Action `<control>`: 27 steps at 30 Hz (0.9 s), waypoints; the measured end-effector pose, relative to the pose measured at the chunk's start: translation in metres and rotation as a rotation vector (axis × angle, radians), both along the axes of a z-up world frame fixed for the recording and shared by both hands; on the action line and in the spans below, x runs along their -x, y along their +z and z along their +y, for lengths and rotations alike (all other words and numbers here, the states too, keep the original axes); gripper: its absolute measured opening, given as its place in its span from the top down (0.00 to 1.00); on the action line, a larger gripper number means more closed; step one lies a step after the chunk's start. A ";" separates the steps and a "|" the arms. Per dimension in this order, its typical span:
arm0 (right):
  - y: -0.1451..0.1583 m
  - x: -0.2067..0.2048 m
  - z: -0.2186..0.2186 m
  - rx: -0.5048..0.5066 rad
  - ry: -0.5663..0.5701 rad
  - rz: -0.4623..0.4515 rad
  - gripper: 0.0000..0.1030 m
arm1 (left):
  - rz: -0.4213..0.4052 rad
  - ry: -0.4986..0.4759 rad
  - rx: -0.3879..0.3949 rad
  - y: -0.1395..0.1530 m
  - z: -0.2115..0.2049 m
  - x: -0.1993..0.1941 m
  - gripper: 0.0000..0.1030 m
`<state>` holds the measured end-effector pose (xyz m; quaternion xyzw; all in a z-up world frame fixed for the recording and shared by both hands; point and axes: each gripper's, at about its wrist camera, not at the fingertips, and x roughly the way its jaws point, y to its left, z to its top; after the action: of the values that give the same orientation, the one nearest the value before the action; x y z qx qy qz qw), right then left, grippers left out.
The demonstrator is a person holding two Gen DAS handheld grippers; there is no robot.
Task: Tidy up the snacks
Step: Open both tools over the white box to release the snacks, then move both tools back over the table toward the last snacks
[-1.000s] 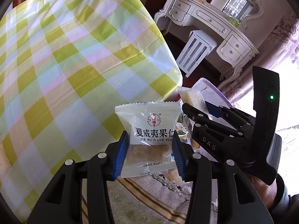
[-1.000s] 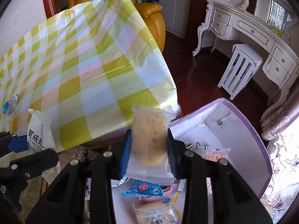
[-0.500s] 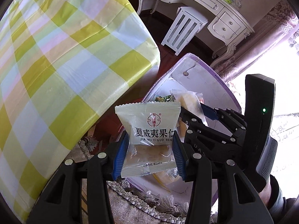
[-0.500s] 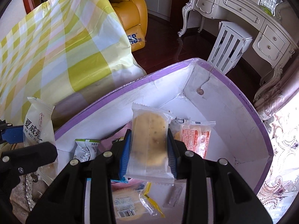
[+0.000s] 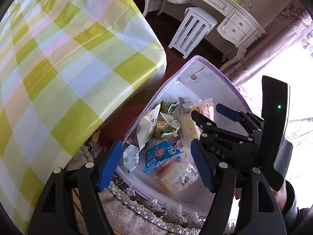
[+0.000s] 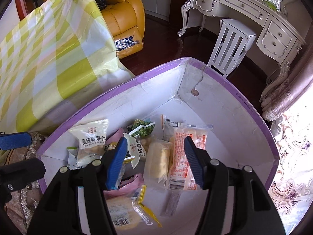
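A white box with a purple rim [image 6: 244, 101] [image 5: 230, 84] stands beside the table and holds several snack packets. My left gripper [image 5: 156, 165] hangs over its near-left side; its jaws are opening and nothing is between the blue pads. The white nut packet [image 6: 92, 137] [image 5: 146, 125] it carried lies loose at the box's left wall. My right gripper [image 6: 155, 162] [image 5: 213, 115] is also over the box with its jaws opening. The pale yellow biscuit packet [image 6: 158, 162] lies below them on the pile, free of the pads. An orange-printed packet [image 6: 187, 156] lies beside it.
A table under a yellow checked cloth [image 5: 58, 58] [image 6: 49, 49] stands left of the box. Behind are an orange armchair [image 6: 121, 15], a white stool [image 6: 230, 43] and a white dressing table [image 6: 254, 15]. A fringed cloth [image 5: 137, 215] lies under the box.
Both grippers have opened and let go of their packets. The nut packet and the biscuit packet have dropped into the box.
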<state>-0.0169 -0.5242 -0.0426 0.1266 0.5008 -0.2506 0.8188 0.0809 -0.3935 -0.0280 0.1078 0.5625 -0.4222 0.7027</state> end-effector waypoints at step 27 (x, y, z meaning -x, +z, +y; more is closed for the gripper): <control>0.074 -0.045 0.095 -0.053 0.251 -0.136 0.25 | -0.247 0.467 0.027 0.057 0.177 -0.033 0.27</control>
<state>0.0282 -0.4295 0.0311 0.1010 0.4623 -0.1237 0.8722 0.1139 -0.2162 0.0288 0.0164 0.4766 -0.2396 0.8457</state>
